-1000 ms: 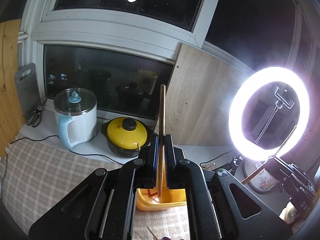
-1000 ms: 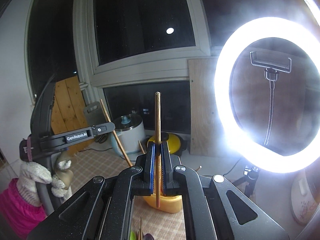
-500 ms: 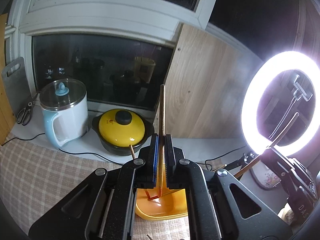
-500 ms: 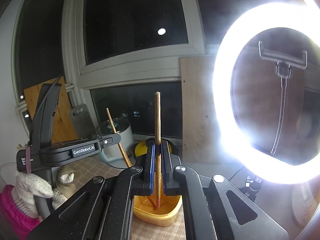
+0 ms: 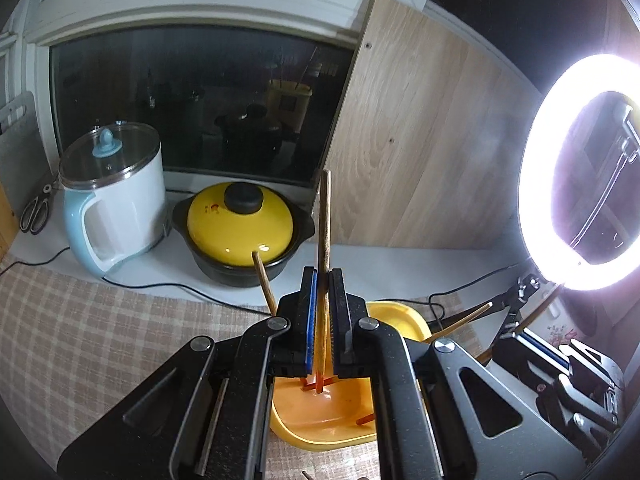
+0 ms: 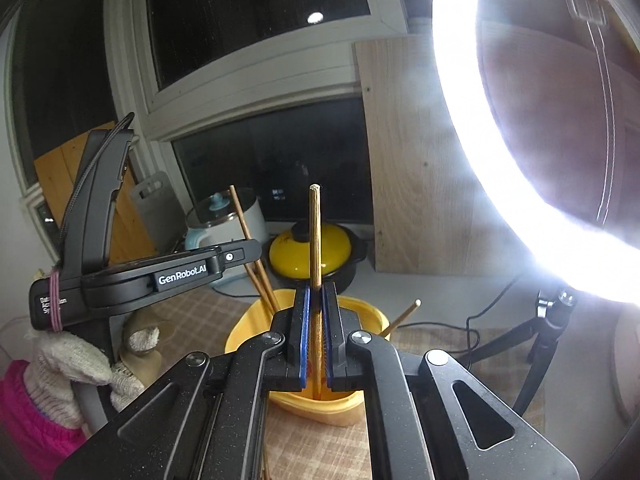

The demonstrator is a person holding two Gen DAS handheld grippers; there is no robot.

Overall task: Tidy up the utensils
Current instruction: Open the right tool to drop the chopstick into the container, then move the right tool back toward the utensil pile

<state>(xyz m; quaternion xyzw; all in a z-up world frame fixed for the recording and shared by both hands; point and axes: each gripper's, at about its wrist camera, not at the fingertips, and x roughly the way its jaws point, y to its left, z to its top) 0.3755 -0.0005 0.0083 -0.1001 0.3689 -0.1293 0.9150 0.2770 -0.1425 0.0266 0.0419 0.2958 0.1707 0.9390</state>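
My left gripper [image 5: 323, 276] is shut on a wooden chopstick [image 5: 324, 220] that stands upright, its reddish lower tip inside the yellow utensil holder [image 5: 320, 436]. Two more chopsticks lean in that holder, one at the left [image 5: 262, 276] and one at the right [image 5: 460, 320]. My right gripper [image 6: 316, 292] is shut on another upright chopstick [image 6: 315, 236], whose lower end reaches into the same yellow holder [image 6: 240, 332]. In the right wrist view, the left gripper [image 6: 160, 276] is on the left, held by a gloved hand [image 6: 60, 360].
A black pot with a yellow lid [image 5: 240, 220] and a white-and-blue kettle [image 5: 116, 200] stand behind the holder. A lit ring light [image 5: 580, 168] on a tripod stands at the right, a wooden board [image 5: 420, 140] leans behind, scissors [image 5: 36, 212] lie far left. Cables cross the checked cloth [image 5: 100, 340].
Both grippers have come down and nearer to the yellow holder. Each chopstick's lower end has sunk deeper into it. Both grips are unchanged.
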